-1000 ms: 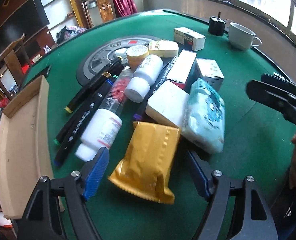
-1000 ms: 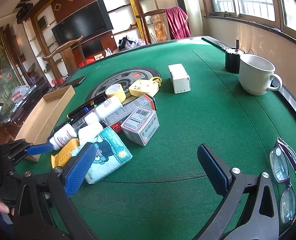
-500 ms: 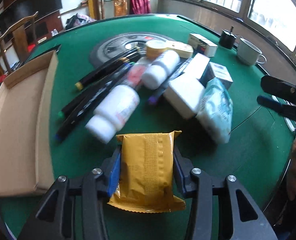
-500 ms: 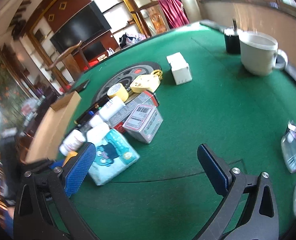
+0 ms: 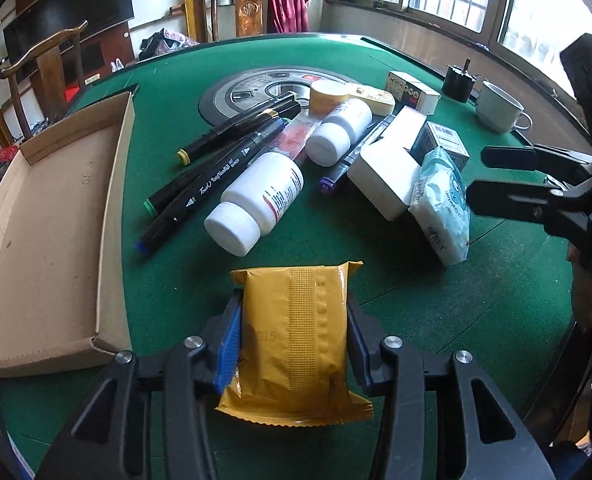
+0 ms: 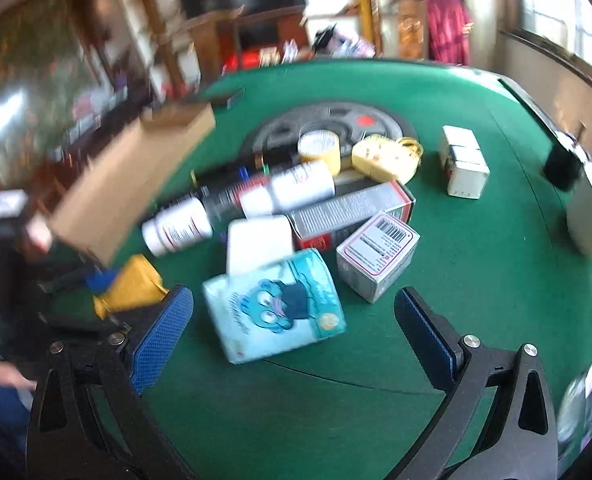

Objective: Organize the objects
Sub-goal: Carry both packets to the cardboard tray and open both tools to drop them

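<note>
My left gripper point(image 5: 294, 330) is shut on a yellow snack packet point(image 5: 294, 332), its blue pads pressing both sides, low over the green table point(image 5: 455, 320). Beyond it lie white pill bottles point(image 5: 256, 204), black markers point(image 5: 212, 176), a white case point(image 5: 383, 176) and a blue tissue pack point(image 5: 441, 204). A cardboard tray point(image 5: 48, 232) sits to the left. My right gripper point(image 6: 292, 332) stands open, the tissue pack point(image 6: 274, 308) lying just ahead between its spread fingers, untouched. The yellow packet point(image 6: 132, 286) and left gripper show at the left of the blurred right wrist view.
Small boxes point(image 6: 377, 254), a long grey box point(image 6: 347, 212), a yellow tape roll point(image 5: 327, 96) and a round dark panel point(image 5: 256, 92) crowd the table's middle. A white mug point(image 5: 499, 108) and a black pot point(image 5: 459, 82) stand at the far right. Glasses point(image 6: 579, 404) lie near the right edge.
My left gripper closed on the yellow packet and drew it back from the pile toward the tray side. The right gripper swung left, bringing the tissue pack in front of its fingers.
</note>
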A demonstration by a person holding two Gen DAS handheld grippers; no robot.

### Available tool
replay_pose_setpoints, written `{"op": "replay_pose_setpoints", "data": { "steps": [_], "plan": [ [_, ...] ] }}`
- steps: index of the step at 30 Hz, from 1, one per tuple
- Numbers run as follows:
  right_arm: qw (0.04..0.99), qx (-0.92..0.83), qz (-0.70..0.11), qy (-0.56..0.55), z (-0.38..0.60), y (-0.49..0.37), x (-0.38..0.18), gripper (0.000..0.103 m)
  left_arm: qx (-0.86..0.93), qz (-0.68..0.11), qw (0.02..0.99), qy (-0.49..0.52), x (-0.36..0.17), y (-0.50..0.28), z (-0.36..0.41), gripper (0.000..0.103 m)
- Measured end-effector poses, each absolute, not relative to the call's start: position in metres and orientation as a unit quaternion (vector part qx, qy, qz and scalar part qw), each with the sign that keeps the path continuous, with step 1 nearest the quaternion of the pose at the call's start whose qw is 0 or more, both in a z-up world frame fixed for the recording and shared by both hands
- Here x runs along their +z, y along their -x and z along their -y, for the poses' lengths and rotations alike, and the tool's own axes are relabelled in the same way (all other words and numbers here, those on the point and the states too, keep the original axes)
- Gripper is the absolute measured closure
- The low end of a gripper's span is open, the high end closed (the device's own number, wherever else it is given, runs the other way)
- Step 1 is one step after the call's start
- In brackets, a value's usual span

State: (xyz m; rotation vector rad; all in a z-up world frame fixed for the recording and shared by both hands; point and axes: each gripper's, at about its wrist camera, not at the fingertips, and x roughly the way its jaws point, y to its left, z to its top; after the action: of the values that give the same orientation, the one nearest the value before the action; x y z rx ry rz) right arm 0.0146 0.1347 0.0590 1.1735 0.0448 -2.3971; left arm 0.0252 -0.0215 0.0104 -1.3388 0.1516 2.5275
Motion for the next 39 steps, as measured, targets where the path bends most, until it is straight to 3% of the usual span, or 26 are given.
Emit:
{"op": "replay_pose_setpoints", "data": {
  "steps": [5, 9, 14, 16, 17, 18, 26, 39],
  "plan": [
    [0.275, -0.86, -0.046, -0.427, -0.119, -0.014, 0.057, 0.001, 0.875, -0.058, 0.133, 0.461, 0.01, -0.025, 0.02, 0.056],
    [0.261, -0.86, -0.11, -0.425, -0.106, -0.013, 0.049, 0.001, 0.876, -0.058, 0.133, 0.461, 0.01, -0.024, 0.019, 0.056],
    [0.256, -0.856, -0.123, -0.431, -0.11, -0.008, 0.042, 0.001, 0.877, -0.058, 0.133, 0.458, 0.01, -0.024, 0.021, 0.056],
    [0.258, -0.857, -0.123, -0.429, -0.111, -0.01, 0.039, 0.011, 0.878, -0.059, 0.133, 0.457, 0.01, -0.025, 0.02, 0.056],
    [0.253, -0.85, -0.121, -0.446, -0.111, -0.008, 0.034, 0.025, 0.878, -0.058, 0.132, 0.456, 0.01, -0.025, 0.02, 0.056],
    [0.247, -0.848, -0.119, -0.453, -0.11, -0.007, 0.031, 0.031, 0.879, -0.056, 0.132, 0.455, 0.01, -0.025, 0.021, 0.057],
    [0.213, -0.875, -0.083, -0.426, -0.116, -0.028, 0.044, 0.031, 0.881, -0.033, 0.135, 0.452, 0.012, -0.026, 0.026, 0.058],
    [0.242, -0.872, -0.062, -0.422, -0.097, -0.035, 0.065, 0.031, 0.898, 0.003, 0.125, 0.421, 0.04, -0.036, 0.059, 0.058]
  ]
}}
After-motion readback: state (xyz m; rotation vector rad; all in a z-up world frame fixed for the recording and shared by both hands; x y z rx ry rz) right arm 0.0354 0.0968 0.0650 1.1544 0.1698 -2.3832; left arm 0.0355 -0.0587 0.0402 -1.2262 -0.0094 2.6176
